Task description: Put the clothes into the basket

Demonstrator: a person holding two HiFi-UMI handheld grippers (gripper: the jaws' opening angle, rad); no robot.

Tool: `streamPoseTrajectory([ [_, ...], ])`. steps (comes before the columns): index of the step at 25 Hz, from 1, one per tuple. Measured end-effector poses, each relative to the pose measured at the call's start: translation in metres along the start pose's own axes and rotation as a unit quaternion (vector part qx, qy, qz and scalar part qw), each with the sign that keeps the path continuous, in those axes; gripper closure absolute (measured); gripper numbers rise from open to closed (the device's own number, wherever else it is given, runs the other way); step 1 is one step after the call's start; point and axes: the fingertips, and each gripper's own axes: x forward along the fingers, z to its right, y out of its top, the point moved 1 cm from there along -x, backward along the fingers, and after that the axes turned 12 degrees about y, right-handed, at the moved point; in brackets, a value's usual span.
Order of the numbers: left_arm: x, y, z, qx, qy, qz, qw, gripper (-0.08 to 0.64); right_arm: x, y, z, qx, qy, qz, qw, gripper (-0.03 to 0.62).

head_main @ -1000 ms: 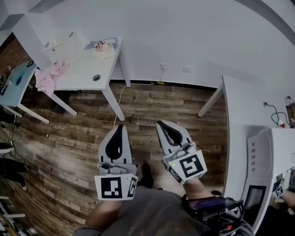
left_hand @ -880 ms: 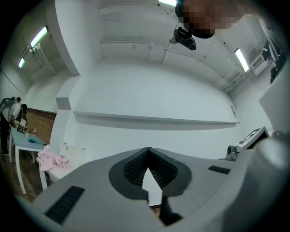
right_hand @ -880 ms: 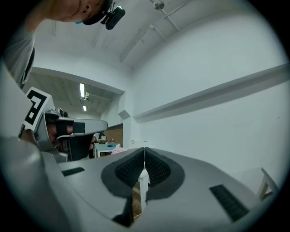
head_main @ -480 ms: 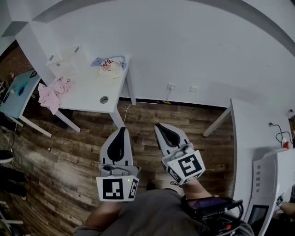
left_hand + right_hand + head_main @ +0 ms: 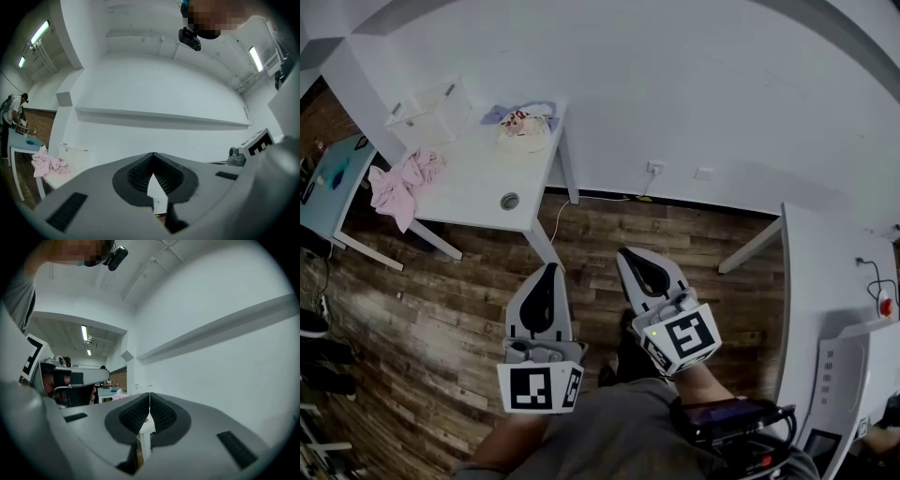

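While we are facing a white wall (image 5: 675, 84) across a wooden floor (image 5: 441, 309), a white tabletop (image 5: 473, 178) is sitting ahead to our left. Open floor is stretching between it and a second white table (image 5: 820, 281) at our right. Both grippers are hanging over that floor, well apart from the clothes. The left gripper (image 5: 548, 270) is holding its fingers (image 5: 136, 176) together at the tips with nothing between them. The right gripper (image 5: 628, 253) is pressing its fingers (image 5: 133, 416) together too, gripping nothing. The white basket (image 5: 427, 111) is sitting at the tabletop's far left corner; we cannot tell what is in it. Pink clothes (image 5: 401, 180) are draping over the left edge near it, and a pale bundle (image 5: 523, 127) is lying at the far right corner.
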Motion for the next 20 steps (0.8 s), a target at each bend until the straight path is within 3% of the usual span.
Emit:
streamPoseTrajectory([
  [12,0.119,-0.035,-0.013,0.021,0.046,-0.041,0.9979,0.552,0.077,-0.022,0.105,0.028,0.024,-0.002,0.999,0.583],
  [20,0.202,-0.019,-0.016,0.031,0.074,-0.017,0.9966,0.552,0.132,-0.002,0.171,0.018,0.057,0.008,0.998,0.583],
])
